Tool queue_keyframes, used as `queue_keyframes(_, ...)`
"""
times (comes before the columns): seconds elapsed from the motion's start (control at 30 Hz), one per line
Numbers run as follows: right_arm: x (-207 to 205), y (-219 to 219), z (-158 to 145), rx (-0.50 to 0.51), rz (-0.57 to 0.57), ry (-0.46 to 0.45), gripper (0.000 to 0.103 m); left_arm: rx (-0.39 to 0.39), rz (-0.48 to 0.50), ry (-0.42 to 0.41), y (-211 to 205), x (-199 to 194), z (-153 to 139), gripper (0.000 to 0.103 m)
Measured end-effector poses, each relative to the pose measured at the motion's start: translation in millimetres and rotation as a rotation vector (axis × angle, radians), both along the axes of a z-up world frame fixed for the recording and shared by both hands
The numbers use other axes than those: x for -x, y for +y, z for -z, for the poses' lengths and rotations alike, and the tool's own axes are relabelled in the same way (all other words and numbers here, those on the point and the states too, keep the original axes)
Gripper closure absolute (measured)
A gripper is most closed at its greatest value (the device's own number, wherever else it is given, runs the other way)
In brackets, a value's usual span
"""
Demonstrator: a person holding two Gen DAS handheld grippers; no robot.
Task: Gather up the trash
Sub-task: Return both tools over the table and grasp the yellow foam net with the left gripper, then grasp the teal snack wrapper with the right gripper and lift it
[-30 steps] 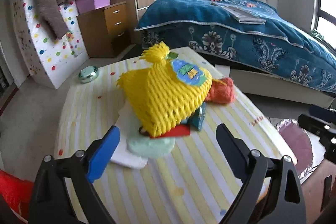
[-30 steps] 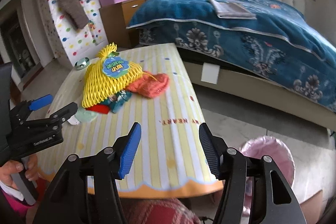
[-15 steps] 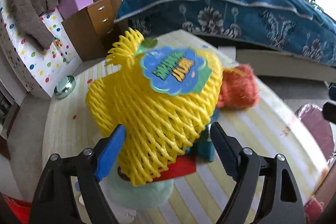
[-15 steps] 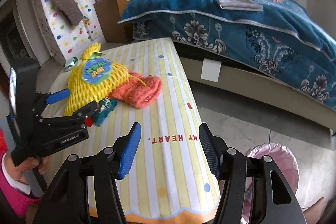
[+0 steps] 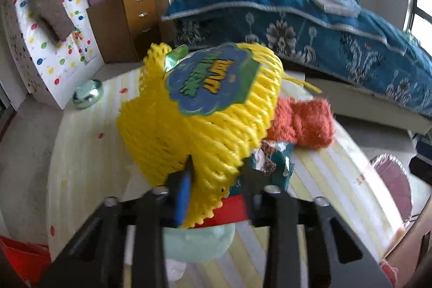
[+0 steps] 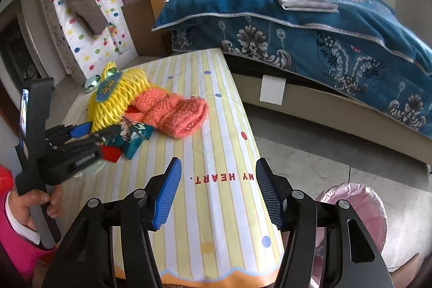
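Note:
A yellow foam fruit net (image 5: 205,131) with a blue-green label lies on top of a small trash pile on the striped table (image 6: 216,220). My left gripper (image 5: 218,174) is closing, and its fingers pinch the net's near lower edge. Under the net are a teal wrapper (image 5: 272,166), a red wrapper (image 5: 232,207) and a pale green piece (image 5: 197,242). An orange knitted piece (image 6: 172,112) lies against the net's right side. My right gripper (image 6: 218,190) stands open above the table's near end, with nothing between its fingers.
A bin with a pink liner (image 6: 359,204) stands on the floor right of the table. A silver bowl (image 5: 87,93) sits at the table's far left corner. A bed with a blue cover (image 6: 310,26) runs behind. Something red (image 5: 24,258) shows at lower left.
My left gripper moved forward onto the pile and its jaws closed from wide apart onto the yellow net's edge. The right gripper shifted slightly and stayed open.

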State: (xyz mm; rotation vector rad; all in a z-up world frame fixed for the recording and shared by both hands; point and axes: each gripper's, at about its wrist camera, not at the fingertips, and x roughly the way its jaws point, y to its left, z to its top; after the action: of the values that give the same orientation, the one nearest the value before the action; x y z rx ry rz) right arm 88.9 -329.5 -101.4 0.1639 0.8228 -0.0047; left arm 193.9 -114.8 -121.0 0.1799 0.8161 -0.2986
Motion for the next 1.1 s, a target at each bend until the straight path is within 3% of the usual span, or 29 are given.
queue_keyframes(0.23, 13, 16, -21, 0.005, -0.032, -0.053, 0.045, 0.071, -0.047, -0.172, 45, 38, -67, 0.088)
queue_keyframes(0.37, 9, 35, -24, 0.006, -0.086, -0.059, 0.045, 0.076, -0.108, -0.207, 77, 57, -89, 0.088)
queue_keyframes(0.6, -35, 80, -5, -0.008, -0.217, -0.017, 0.045, 0.077, -0.2, -0.139, 113, 58, -66, 0.088)
queue_keyframes(0.9, -99, 118, 29, 0.015, -0.285, 0.042, 0.045, 0.078, -0.198, -0.086, 122, 37, -35, 0.089)
queue_keyframes(1.1, -118, 128, 46, 0.042, -0.335, 0.098, 0.044, 0.097, -0.185, -0.054, 122, 33, -24, 0.089)
